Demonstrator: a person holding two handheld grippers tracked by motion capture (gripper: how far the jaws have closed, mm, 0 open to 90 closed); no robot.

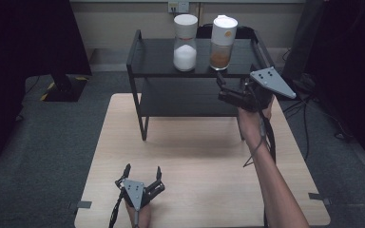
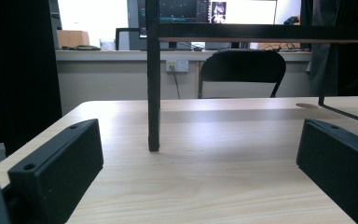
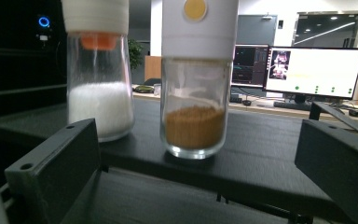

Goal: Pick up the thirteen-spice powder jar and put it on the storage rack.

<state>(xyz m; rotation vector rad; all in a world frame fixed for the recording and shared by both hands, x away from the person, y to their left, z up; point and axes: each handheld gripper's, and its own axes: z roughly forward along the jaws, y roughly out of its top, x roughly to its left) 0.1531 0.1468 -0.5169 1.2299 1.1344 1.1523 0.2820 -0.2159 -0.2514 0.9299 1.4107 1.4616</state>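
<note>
Two glass jars with white lids stand on top of a black two-tier shelf. One holds white powder, the other brown granules. My right gripper hovers open at the shelf's front right, level with the top board and aimed at the jars. In the right gripper view the brown-granule jar stands centred between the jaws but farther off, with the white-powder jar to its left. My left gripper rests open and holds nothing near the table's front edge. It faces the shelf's front left leg.
The shelf stands on the far half of a light wooden table. Beyond the table are a black chair and a wall. A dark stand base is on the floor at far left, and cables lie at right.
</note>
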